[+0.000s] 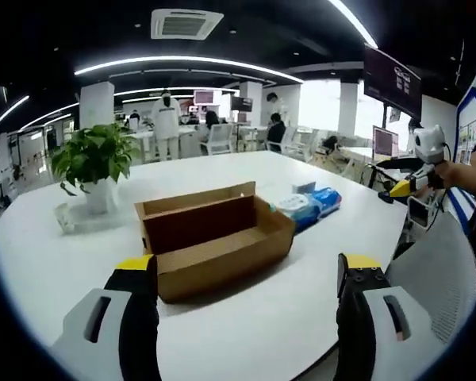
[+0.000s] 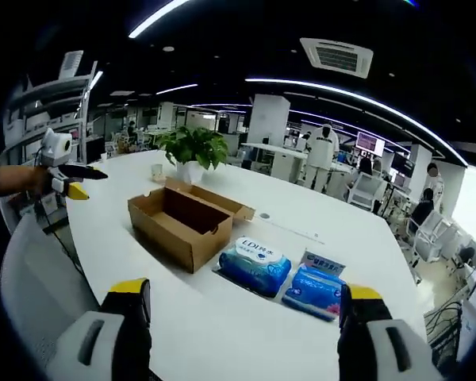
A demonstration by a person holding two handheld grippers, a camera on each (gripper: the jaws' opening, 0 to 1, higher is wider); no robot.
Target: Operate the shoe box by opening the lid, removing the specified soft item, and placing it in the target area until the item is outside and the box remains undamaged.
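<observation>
Standing open on the bench, shoe box; soft packs beside it. Both tools spread, empty; approach the packs squarely.

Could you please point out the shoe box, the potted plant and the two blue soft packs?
shoe box [image 2: 178, 226], right gripper view, front wall.
potted plant [image 1: 95, 155], left gripper view, leaves.
blue soft packs [image 2: 255, 266], right gripper view, top of left pack.

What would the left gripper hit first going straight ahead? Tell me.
Most likely the open cardboard box: it lies straight ahead between the open jaws of the left gripper, its near wall closest. Depth is hard to judge.
</observation>
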